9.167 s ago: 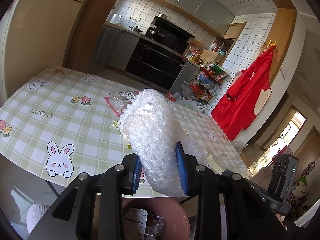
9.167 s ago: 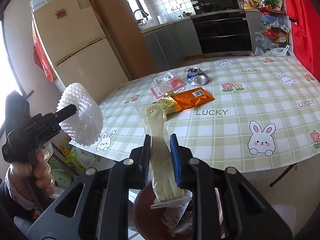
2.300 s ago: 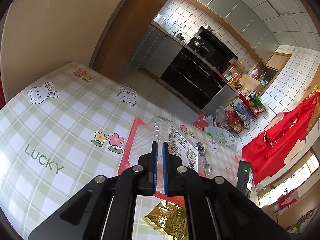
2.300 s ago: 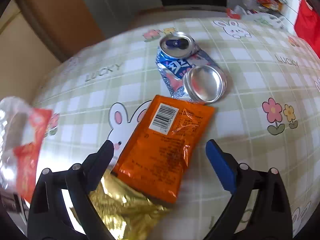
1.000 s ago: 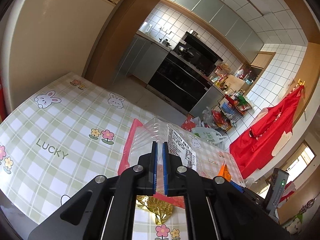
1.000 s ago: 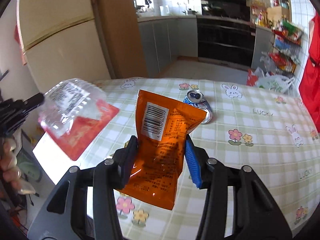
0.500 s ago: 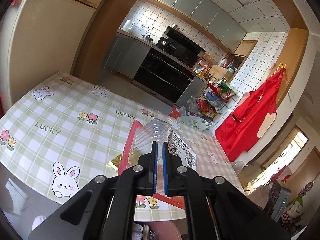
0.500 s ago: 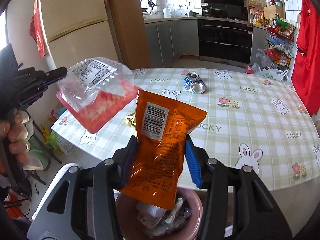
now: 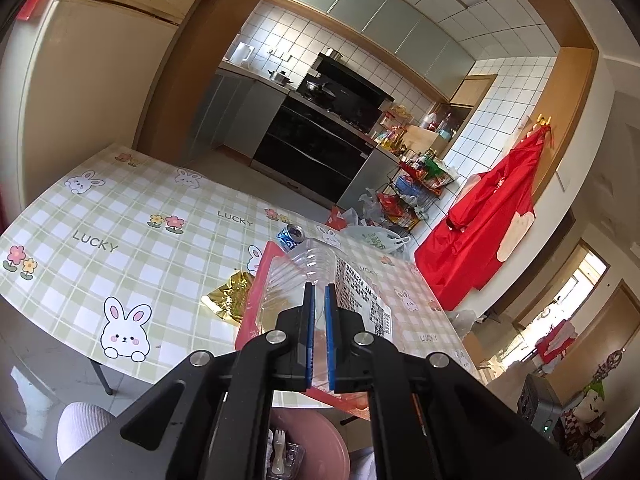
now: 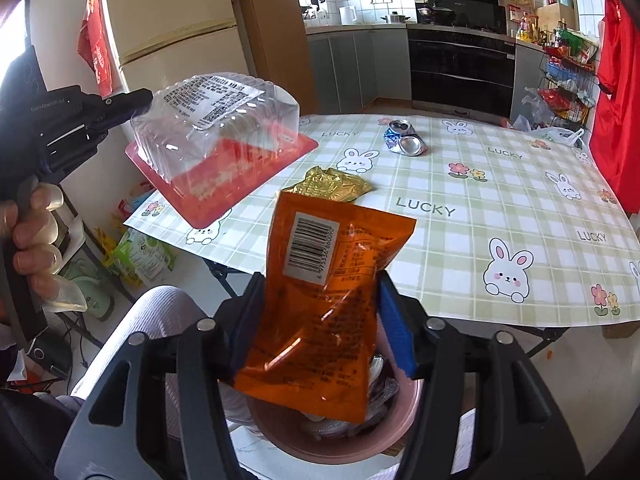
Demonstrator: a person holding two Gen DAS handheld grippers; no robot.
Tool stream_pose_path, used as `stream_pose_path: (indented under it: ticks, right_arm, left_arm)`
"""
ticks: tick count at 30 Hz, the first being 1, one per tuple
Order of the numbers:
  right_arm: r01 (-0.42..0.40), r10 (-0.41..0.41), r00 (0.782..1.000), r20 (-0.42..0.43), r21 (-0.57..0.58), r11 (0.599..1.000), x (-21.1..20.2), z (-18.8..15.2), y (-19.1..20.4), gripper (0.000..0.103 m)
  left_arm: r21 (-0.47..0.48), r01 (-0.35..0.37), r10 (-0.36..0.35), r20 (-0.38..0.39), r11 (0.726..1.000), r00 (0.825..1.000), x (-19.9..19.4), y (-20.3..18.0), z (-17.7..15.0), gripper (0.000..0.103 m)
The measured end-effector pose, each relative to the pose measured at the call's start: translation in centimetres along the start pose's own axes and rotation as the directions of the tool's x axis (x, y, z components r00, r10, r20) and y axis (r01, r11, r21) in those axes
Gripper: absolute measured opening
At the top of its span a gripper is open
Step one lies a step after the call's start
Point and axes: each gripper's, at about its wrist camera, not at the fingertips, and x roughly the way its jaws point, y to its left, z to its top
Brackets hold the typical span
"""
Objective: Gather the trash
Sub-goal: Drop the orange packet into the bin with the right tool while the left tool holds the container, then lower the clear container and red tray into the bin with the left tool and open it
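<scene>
An orange snack packet [image 10: 332,280] hangs between the fingers of my right gripper [image 10: 320,332], right above the pink bin [image 10: 280,436]. The jaws are opening and the pads no longer squeeze the packet. My left gripper [image 9: 319,332] is shut on a clear plastic clamshell box [image 9: 352,280] with a red base. It holds the box in the air at the table's near edge, above the bin [image 9: 324,436]. In the right wrist view the box [image 10: 216,120] and the left gripper [image 10: 140,98] are at the upper left. A crushed can [image 10: 404,142] and a gold wrapper [image 10: 332,182] lie on the table.
The checked bunny tablecloth [image 10: 480,200] covers the table. A white ribbed shape [image 10: 148,320] sits left of the bin. Bags and bottles [image 10: 140,256] lie on the floor under the table's left corner. A fridge [image 10: 176,40] stands behind, and a red apron [image 9: 488,216] hangs at the right.
Both grippers pulled back from the table to over the bin. The right jaws widened around the orange packet. The left gripper stayed shut on the clamshell box.
</scene>
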Motion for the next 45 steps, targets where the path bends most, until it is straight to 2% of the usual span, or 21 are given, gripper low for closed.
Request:
stream_pose_path:
  ticks: [8,12,17,26,31,45]
  right_arm:
    - [0.013,-0.013,1.0,0.013,0.014,1.0,0.4,0.6,-0.7,0.066]
    - [0.053,-0.056,0.997,0.053,0.057,0.997,-0.3,0.9,-2.0,0.076]
    - [0.136,-0.152,0.979,0.135,0.122,0.983,-1.9,1.4,-3.8,0.092]
    - [0.17,-0.215,0.951,0.221,0.208,0.963,-4.9,1.7,-7.3,0.094]
    - [0.183,-0.243,0.941,0.237,0.251,0.951,-5.7,1.8,-9.1,0.094]
    - [0.188,-0.258,0.938,0.23,0.286,0.94,-5.8,1.4,-10.4,0.094]
  left_arm:
    - [0.039,-0.008,0.009,-0.015,0.999,1.0,0.3,-0.4,-0.6,0.005]
    - [0.07,-0.007,0.01,-0.03,0.998,1.0,0.7,-0.8,-1.0,0.005]
    - [0.127,0.002,0.006,-0.064,0.992,0.998,1.5,-2.0,-2.1,0.005]
    - [0.195,0.044,-0.013,-0.157,0.98,0.987,3.6,-4.1,-4.1,0.005]
    - [0.221,0.068,-0.024,-0.198,0.973,0.98,4.5,-5.0,-5.0,0.005]
    - [0.263,0.136,-0.063,-0.271,0.955,0.96,5.8,-6.7,-6.4,0.006]
